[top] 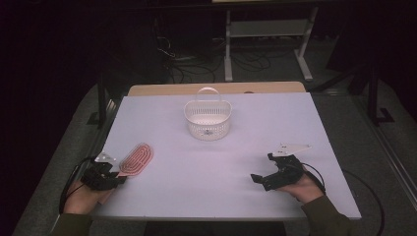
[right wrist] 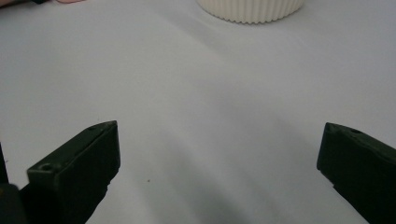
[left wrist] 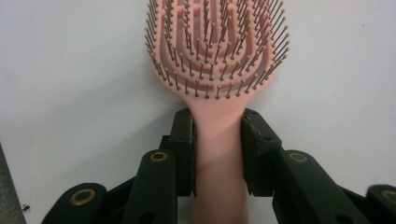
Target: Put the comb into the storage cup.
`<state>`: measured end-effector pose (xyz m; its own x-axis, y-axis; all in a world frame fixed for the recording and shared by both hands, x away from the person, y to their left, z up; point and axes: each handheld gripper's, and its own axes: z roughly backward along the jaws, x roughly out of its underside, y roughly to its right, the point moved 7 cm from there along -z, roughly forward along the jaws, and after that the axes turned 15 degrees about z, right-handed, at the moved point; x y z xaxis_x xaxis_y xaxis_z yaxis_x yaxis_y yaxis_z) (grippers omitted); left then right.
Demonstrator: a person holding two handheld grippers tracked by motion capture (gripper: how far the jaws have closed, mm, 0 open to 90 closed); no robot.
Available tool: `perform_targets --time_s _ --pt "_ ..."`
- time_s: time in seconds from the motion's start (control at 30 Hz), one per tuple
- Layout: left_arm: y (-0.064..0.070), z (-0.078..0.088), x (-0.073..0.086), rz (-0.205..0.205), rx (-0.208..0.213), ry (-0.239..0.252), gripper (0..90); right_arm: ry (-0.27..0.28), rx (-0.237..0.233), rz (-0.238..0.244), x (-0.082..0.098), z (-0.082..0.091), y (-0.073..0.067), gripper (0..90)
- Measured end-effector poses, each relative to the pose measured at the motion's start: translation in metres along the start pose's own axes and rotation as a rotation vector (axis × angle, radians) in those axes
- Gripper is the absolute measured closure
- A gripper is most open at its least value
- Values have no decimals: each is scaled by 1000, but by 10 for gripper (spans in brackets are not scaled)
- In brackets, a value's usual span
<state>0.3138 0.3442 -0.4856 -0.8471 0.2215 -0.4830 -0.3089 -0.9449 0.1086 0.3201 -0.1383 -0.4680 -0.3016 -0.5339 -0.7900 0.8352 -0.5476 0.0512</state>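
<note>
With the left gripper (left wrist: pixel 217 144) clamped on the pink hairbrush (left wrist: pixel 217 56) handle (right gripper (right wrist: pixel 219 158) wide, empty), lift level toward the upper-centre basket (top: pixel 208 119).

The brush (left wrist: pixel 218 60) is looking like smooth pink plastic. The basket (top: pixel 208 119) is showing ribbed white plastic; the table (top: pixel 211 172) is appearing matt.

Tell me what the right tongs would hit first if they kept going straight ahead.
Probably the white basket: the open right tongs point across bare table toward it, though depth is hard to judge.
</note>
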Motion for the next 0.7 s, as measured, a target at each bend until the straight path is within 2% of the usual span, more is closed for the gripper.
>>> perform_targets --time_s 0.7 --pt "0 1 -1 -6 1 -9 703 2 -1 0 0 0 0 0"
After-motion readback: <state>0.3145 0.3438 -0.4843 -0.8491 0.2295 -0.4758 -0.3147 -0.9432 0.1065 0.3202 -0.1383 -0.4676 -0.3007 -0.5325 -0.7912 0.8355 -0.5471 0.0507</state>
